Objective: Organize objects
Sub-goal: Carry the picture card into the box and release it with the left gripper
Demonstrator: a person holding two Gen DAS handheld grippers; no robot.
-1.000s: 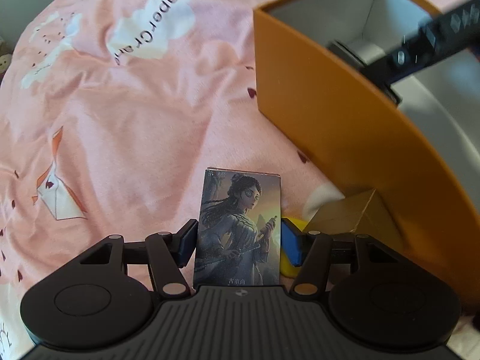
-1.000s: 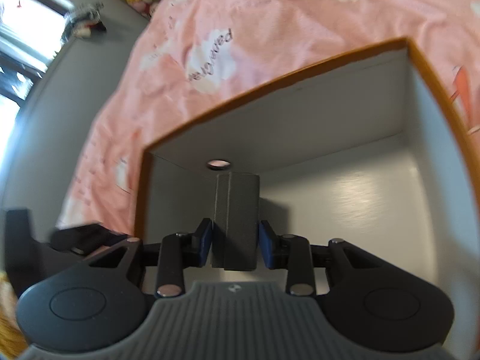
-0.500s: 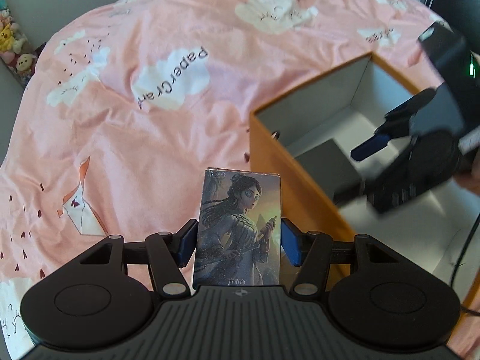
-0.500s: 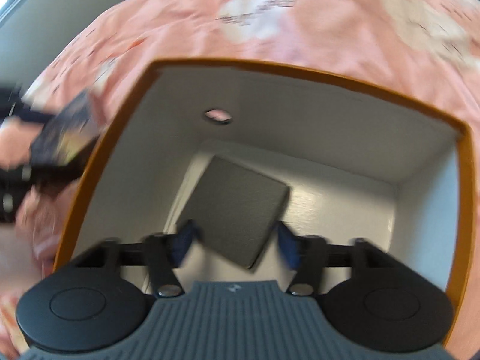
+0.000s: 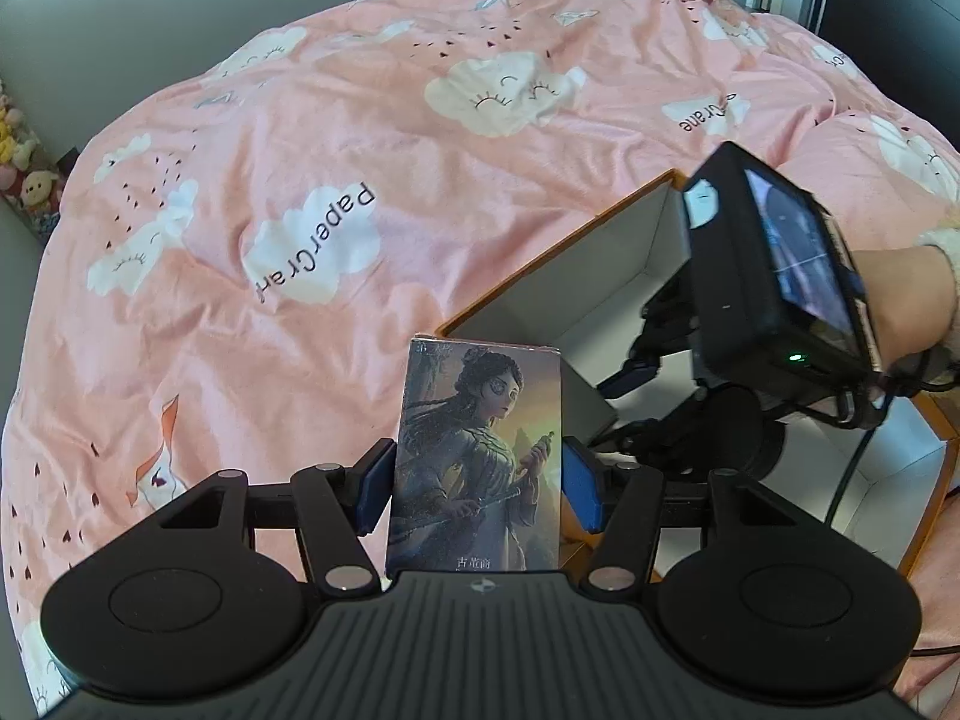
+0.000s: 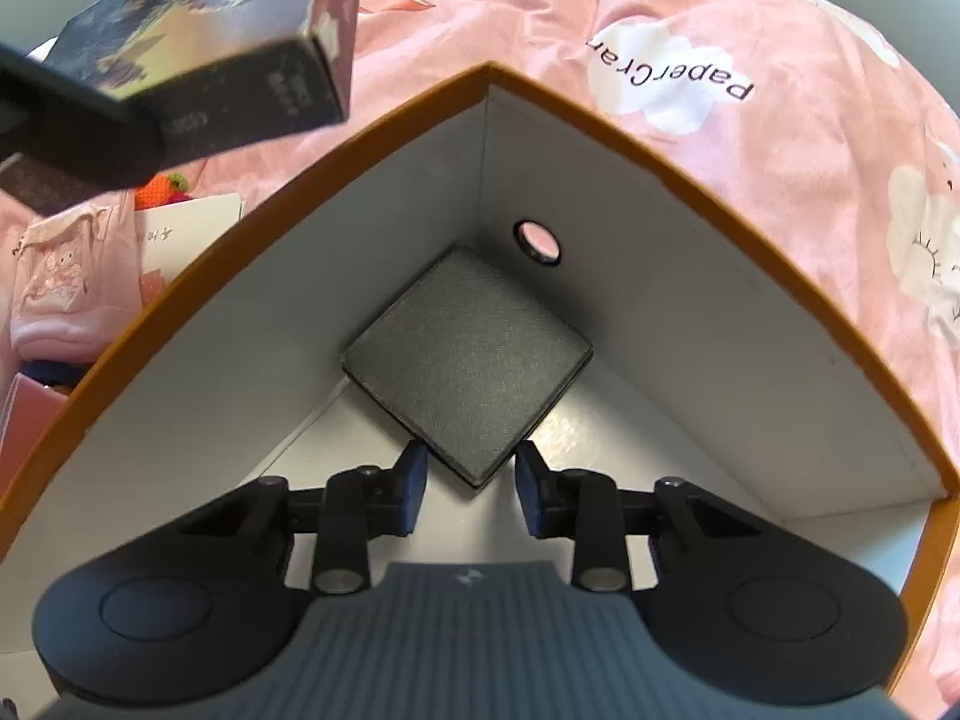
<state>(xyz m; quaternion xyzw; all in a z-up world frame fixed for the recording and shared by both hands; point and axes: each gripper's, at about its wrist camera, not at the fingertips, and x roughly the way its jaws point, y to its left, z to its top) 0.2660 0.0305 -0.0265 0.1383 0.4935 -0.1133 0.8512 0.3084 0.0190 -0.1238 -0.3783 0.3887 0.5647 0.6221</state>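
My left gripper (image 5: 477,483) is shut on an illustrated card box (image 5: 477,456) showing a woman, held upright above the bed just left of the orange box (image 5: 540,258). The card box also shows at the top left of the right wrist view (image 6: 240,42). My right gripper (image 6: 471,489) is open and empty inside the orange box (image 6: 660,180), above a dark grey square case (image 6: 468,360) lying in the white inner corner. The right gripper shows in the left wrist view (image 5: 636,372) over the box.
A pink quilt (image 5: 360,138) with cloud prints covers the bed all around. Left of the orange box lie a pink pouch (image 6: 54,294), a white paper card (image 6: 186,228) and an orange knitted item (image 6: 162,186). Plush toys (image 5: 18,162) sit at the far left.
The right gripper opened and let go of the grey case, which now lies flat in the box corner. The left gripper rose with the card box toward the orange box.
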